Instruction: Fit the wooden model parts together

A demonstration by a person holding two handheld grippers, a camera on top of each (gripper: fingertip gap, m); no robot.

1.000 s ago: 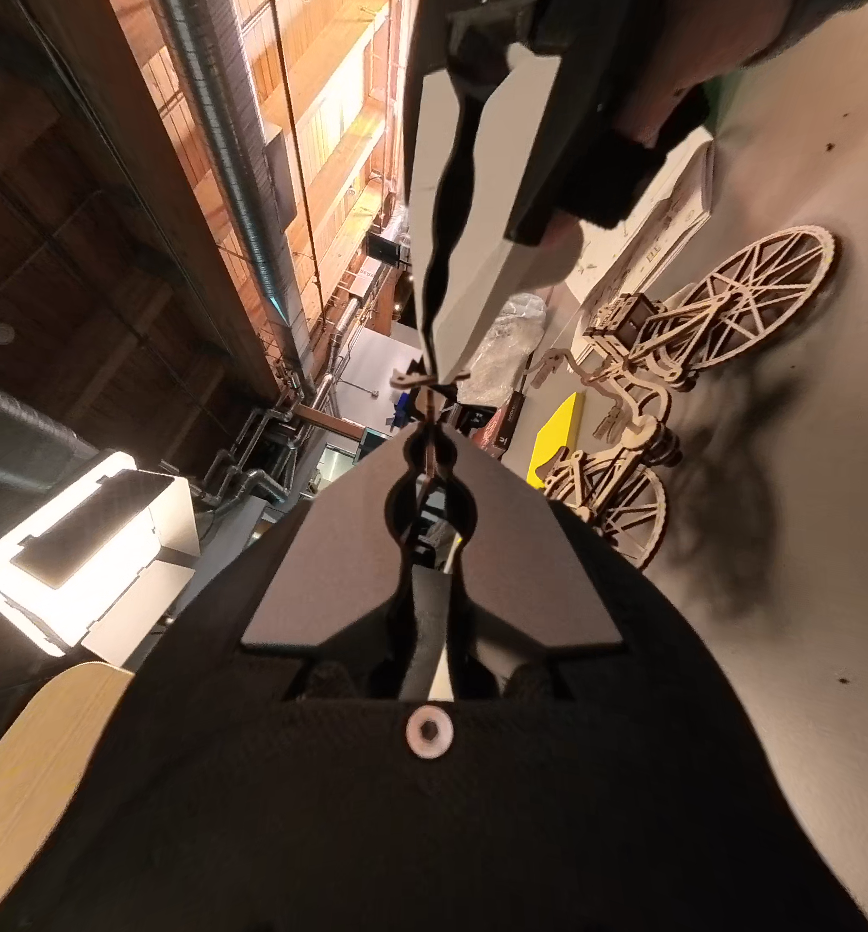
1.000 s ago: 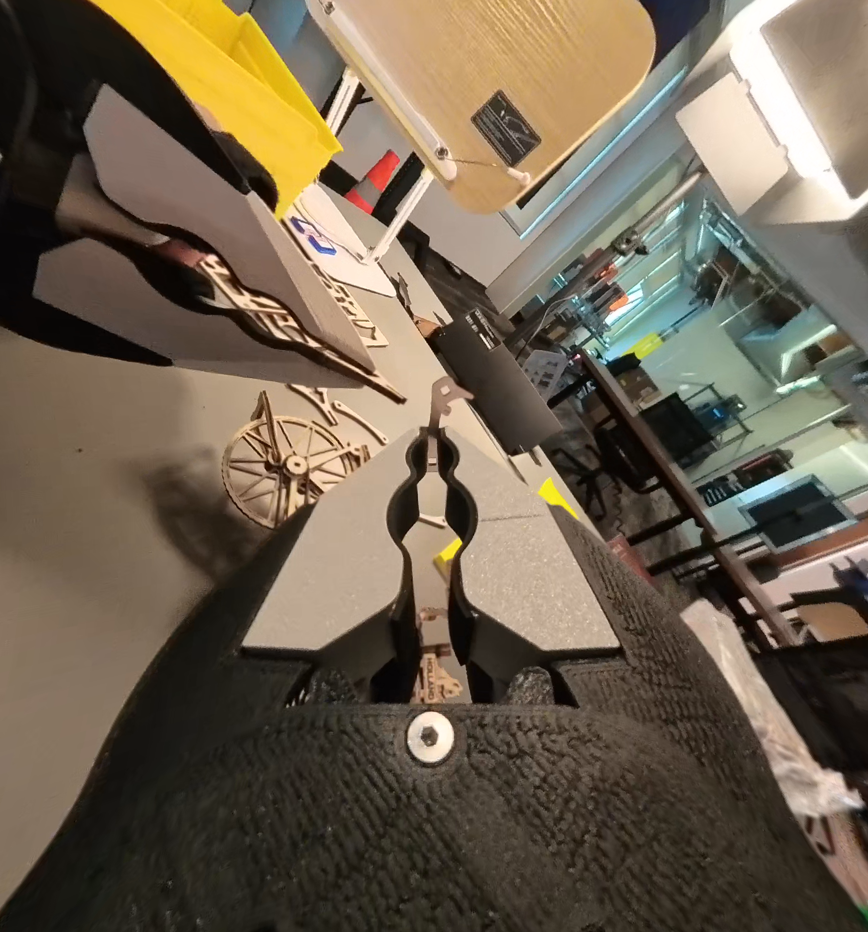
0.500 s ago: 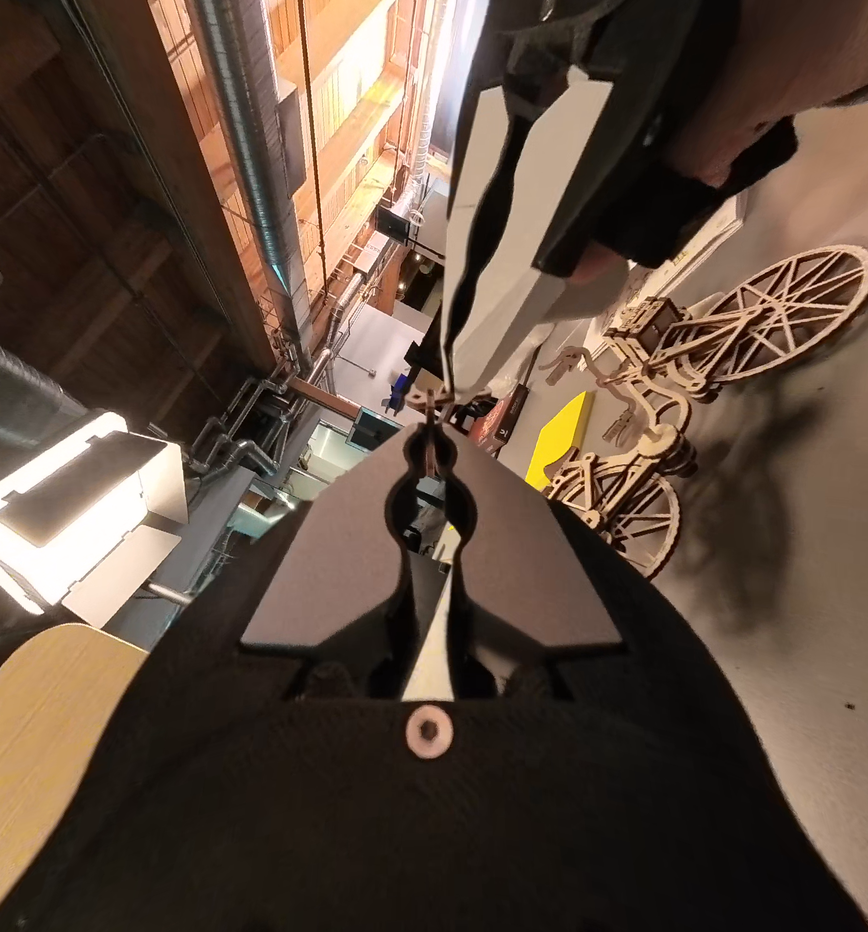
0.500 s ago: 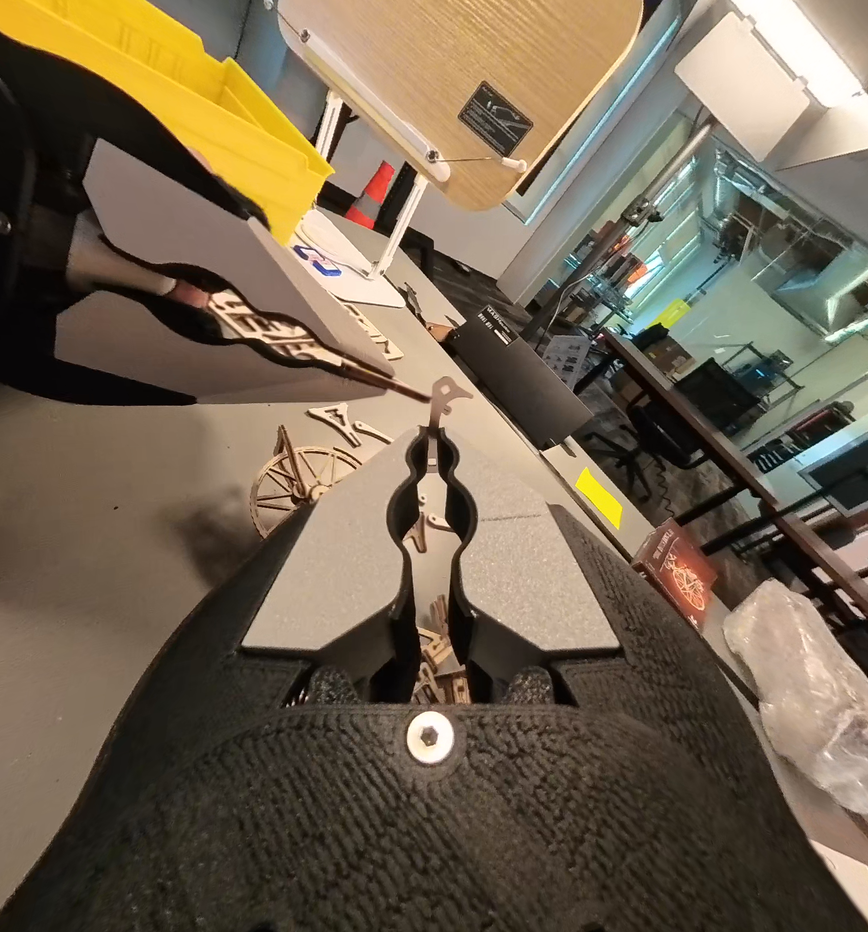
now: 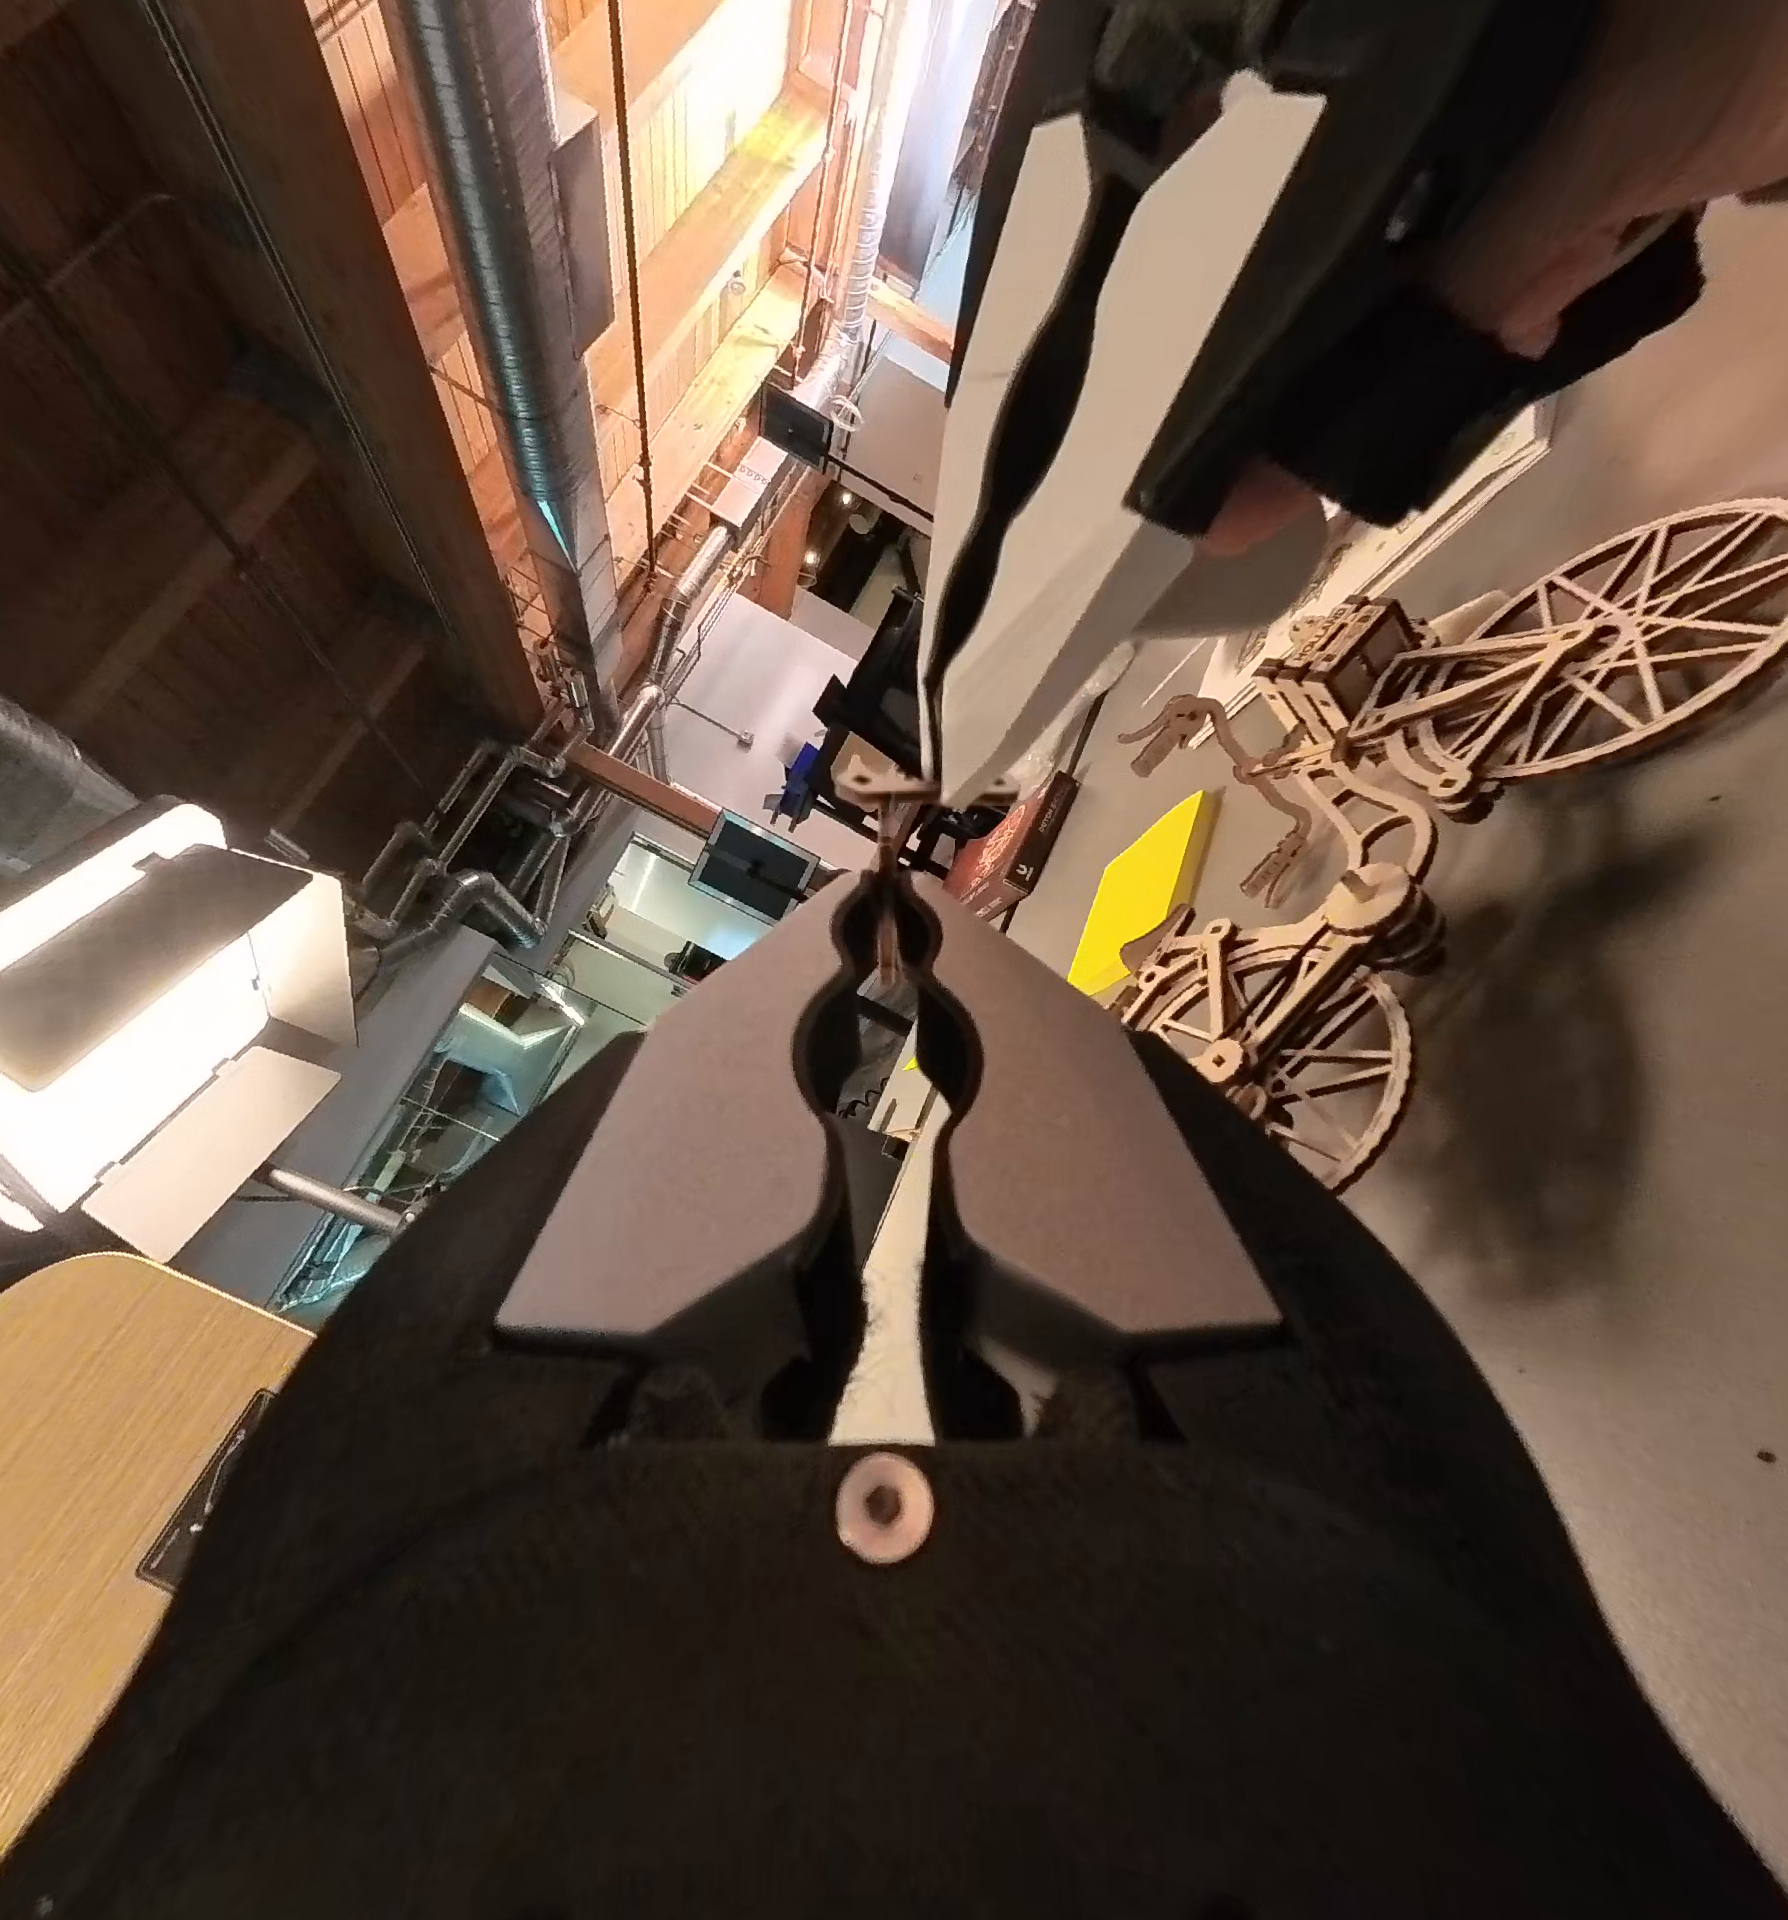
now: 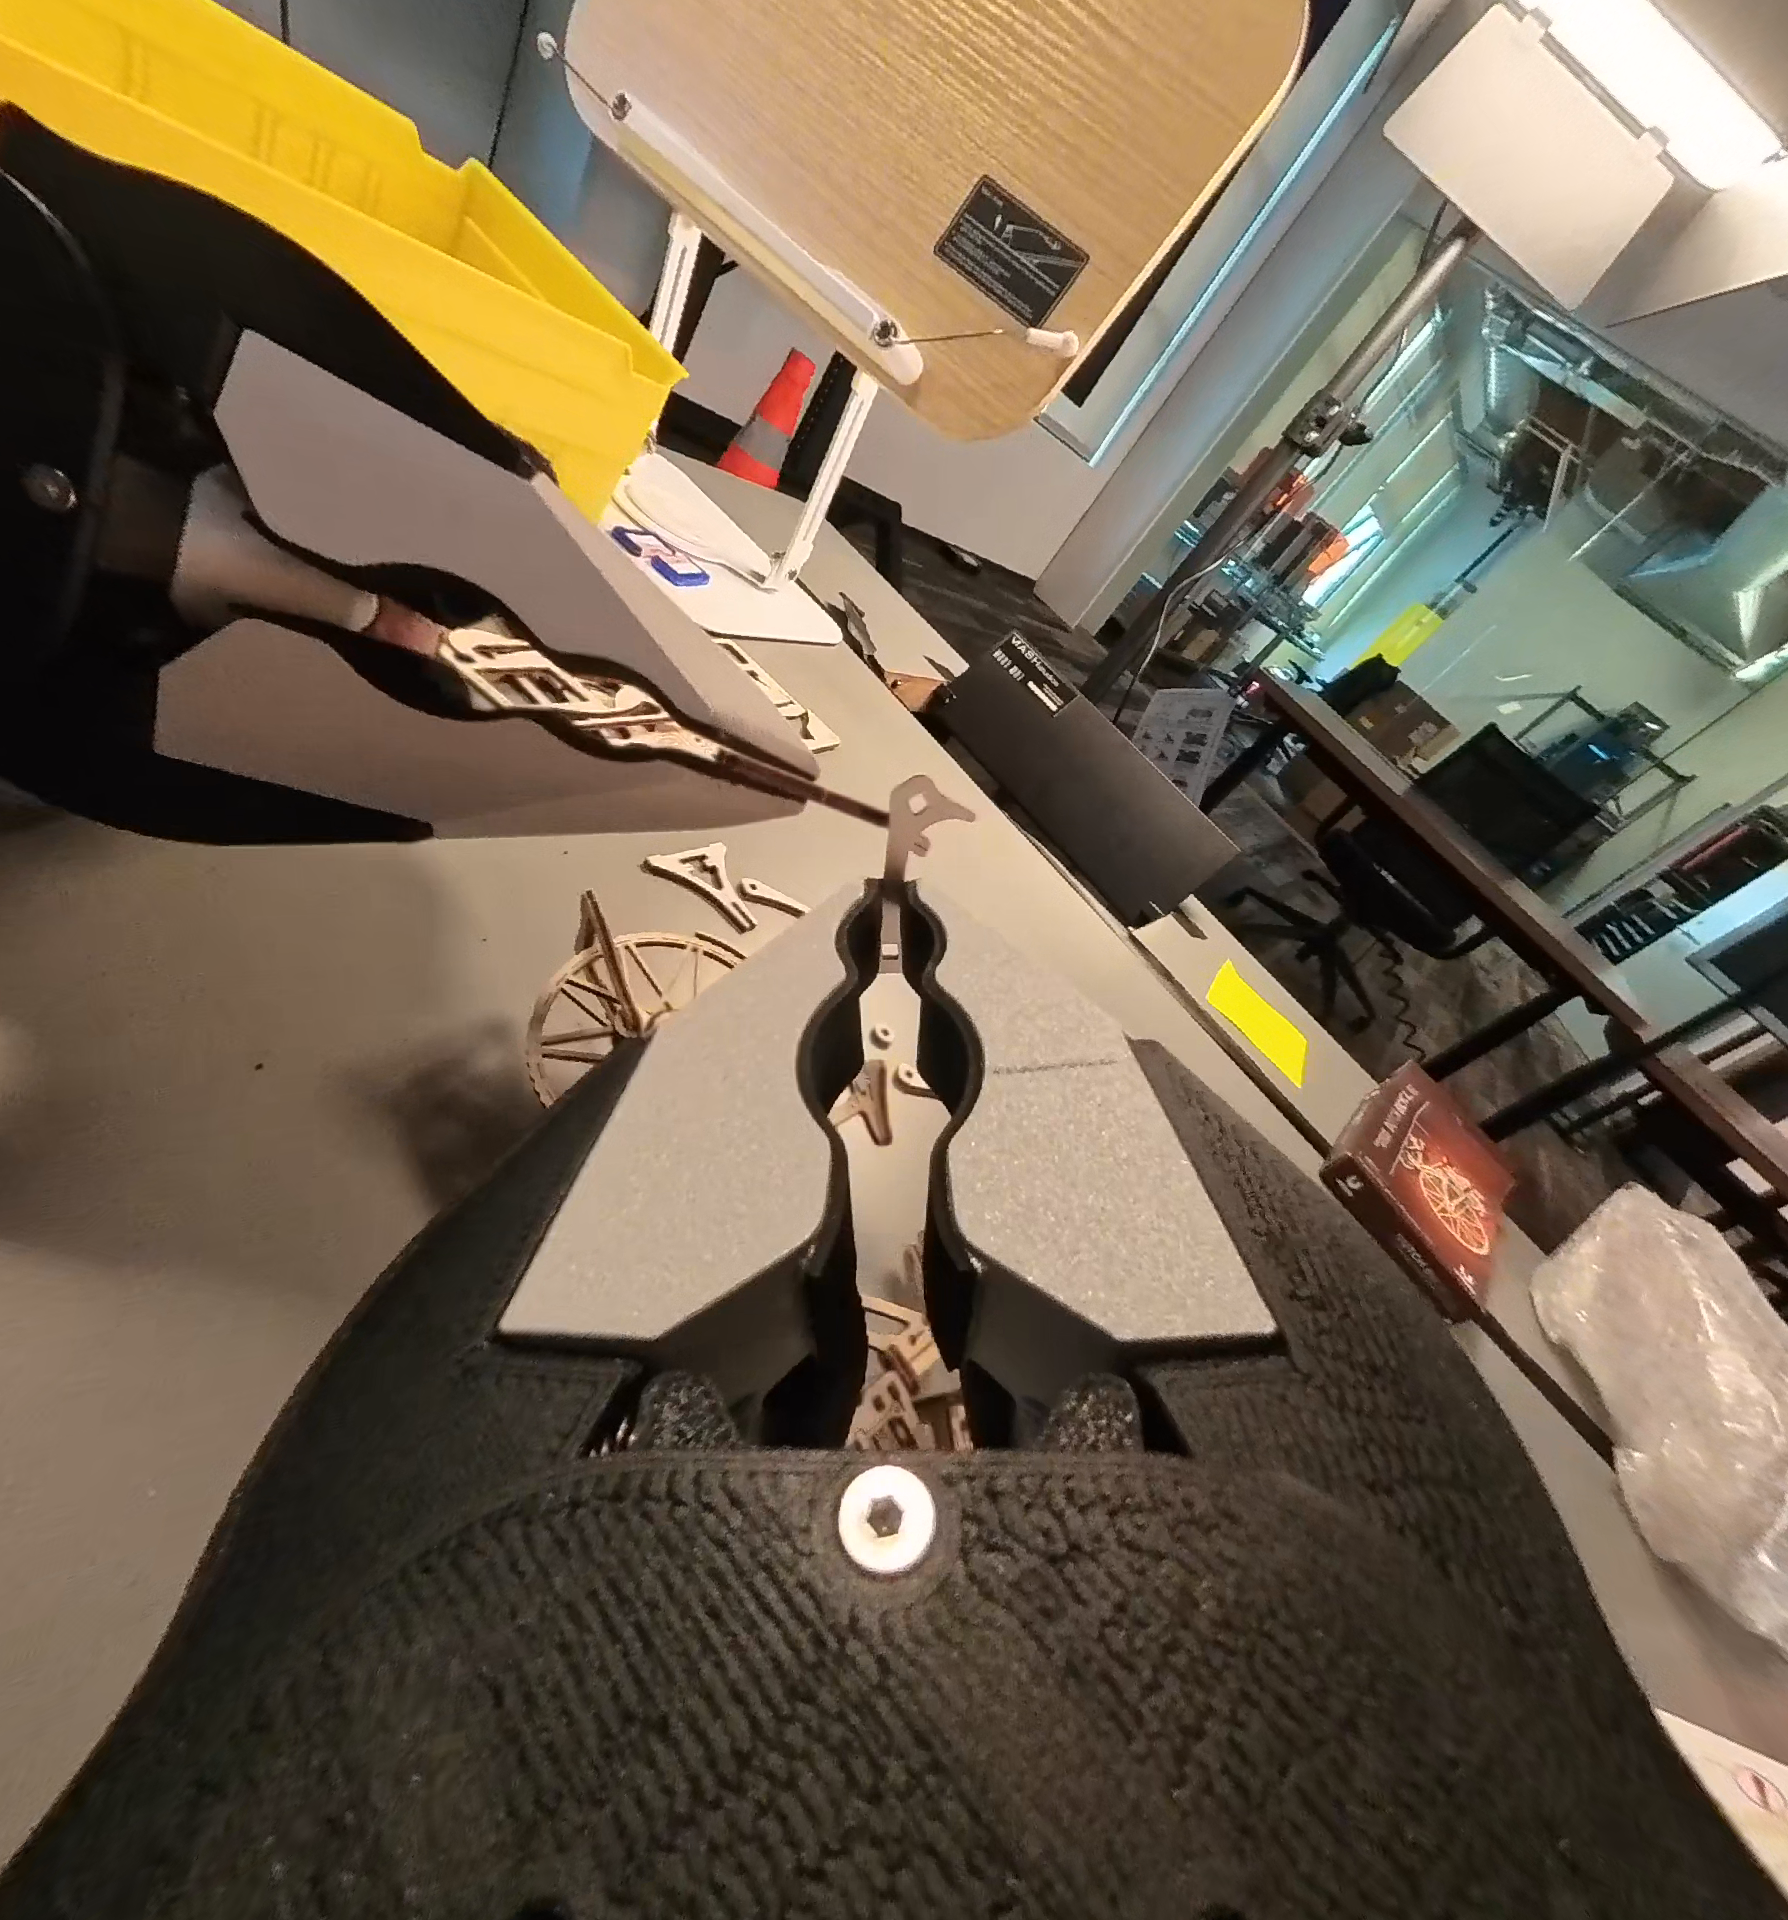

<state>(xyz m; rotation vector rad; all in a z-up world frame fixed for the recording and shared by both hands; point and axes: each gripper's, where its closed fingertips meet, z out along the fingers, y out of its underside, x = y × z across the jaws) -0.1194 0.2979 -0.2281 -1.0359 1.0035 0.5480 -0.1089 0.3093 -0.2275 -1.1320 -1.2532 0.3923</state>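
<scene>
My right gripper (image 6: 890, 891) is shut on a small hook-shaped wooden part (image 6: 923, 819) that sticks up from its tips. My left gripper (image 5: 885, 885) is shut on a flat fretwork wooden part, seen edge-on (image 5: 886, 935). In the right wrist view the left gripper (image 6: 765, 764) comes in from the left, and the thin tip of its fretwork part (image 6: 578, 698) reaches the hook part. In the left wrist view the right gripper (image 5: 929, 781) comes down from above, tips nearly meeting mine. A half-built wooden bicycle model (image 5: 1389, 821) lies on the grey table (image 5: 1648, 1351).
Loose wooden parts (image 6: 724, 878) and a wheel (image 6: 620, 997) lie on the table. A yellow bin (image 6: 350, 208) stands behind the left gripper. A black box (image 6: 1077, 769), a brown box (image 6: 1420, 1195) and a plastic bag (image 6: 1721, 1403) sit along the table's far edge. Less than 4 cm separates the two grippers' tips. The wheel (image 6: 620, 997) is about 8 cm from my left fingertips.
The two grippers have closed the gap between them. The tip of the left gripper's fretwork part, apart from the hook part before, now reaches it. Both stay shut.
</scene>
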